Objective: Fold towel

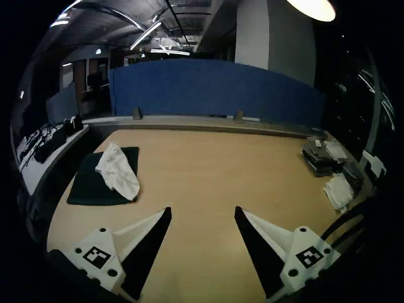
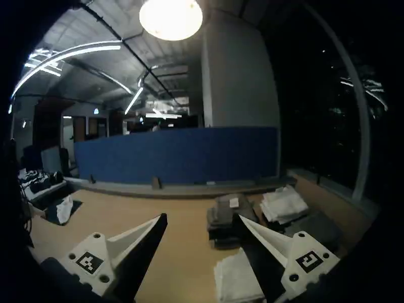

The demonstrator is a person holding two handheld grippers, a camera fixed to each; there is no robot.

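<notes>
A crumpled white towel (image 1: 118,172) lies on a flat dark green towel (image 1: 91,187) at the left of the wooden table (image 1: 212,171). My left gripper (image 1: 203,213) hovers open over the table's near edge, well to the right of both towels, nothing between its fingers. In the right gripper view the same white towel (image 2: 64,209) shows small at the far left. My right gripper (image 2: 201,219) is open and empty above the table's right part, with a stack of folded grey towels (image 2: 228,219) just beyond its right finger (image 2: 262,242).
Folded towels sit at the right: a grey stack (image 1: 320,156), white ones (image 1: 339,192) (image 2: 283,203) and a white folded one (image 2: 237,278) near my right gripper. A blue partition (image 1: 217,93) runs behind the table. A side desk with dark gear (image 1: 48,144) stands left.
</notes>
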